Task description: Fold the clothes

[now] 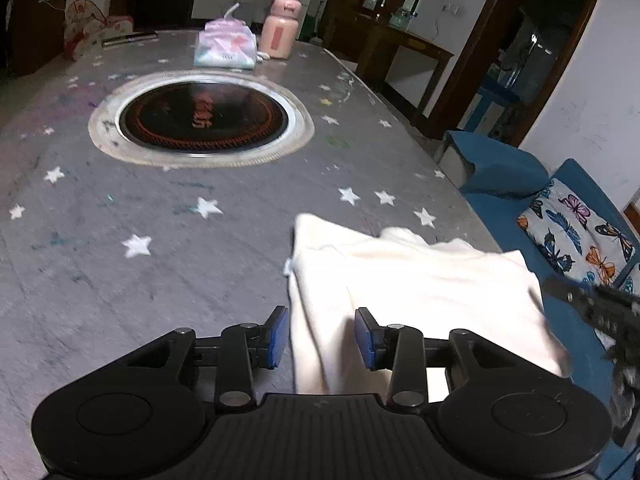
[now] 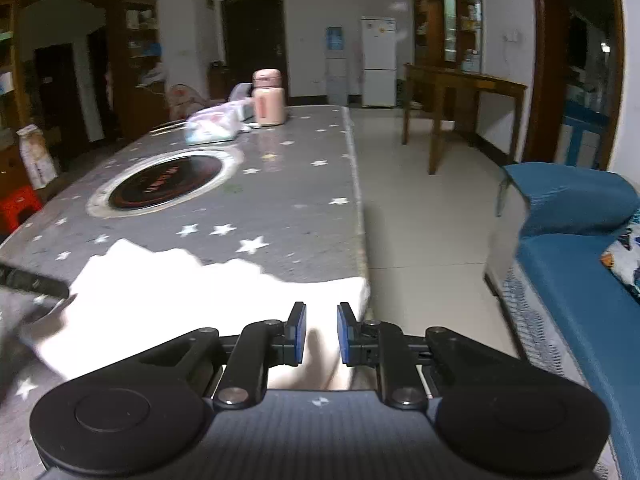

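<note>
Lying at the near right corner of the grey star-printed tabletop [image 1: 120, 184], toward 4 o'clock from the round black cooktop [image 1: 202, 122] in the left wrist view: a cream-white garment [image 1: 420, 280], soft and thick-looking, folded into a rough rectangle with a rumpled far edge and a small tag poking out at its left side. Reaching the tabletop's right edge in the right wrist view, overexposed to a bright white there [image 2: 180, 300].

Hovering over the garment's near left part, the left hand-held gripper [image 1: 322, 338], blue pads spread wide with cloth showing between them, not pinching. Hanging above the near right corner of the cloth, the right hand-held gripper [image 2: 322, 334], pads parted by a narrower gap, nothing clamped.

Standing far off at 12 o'clock: a pink flask [image 1: 279, 28] beside a pastel plastic pack [image 1: 225, 46].
</note>
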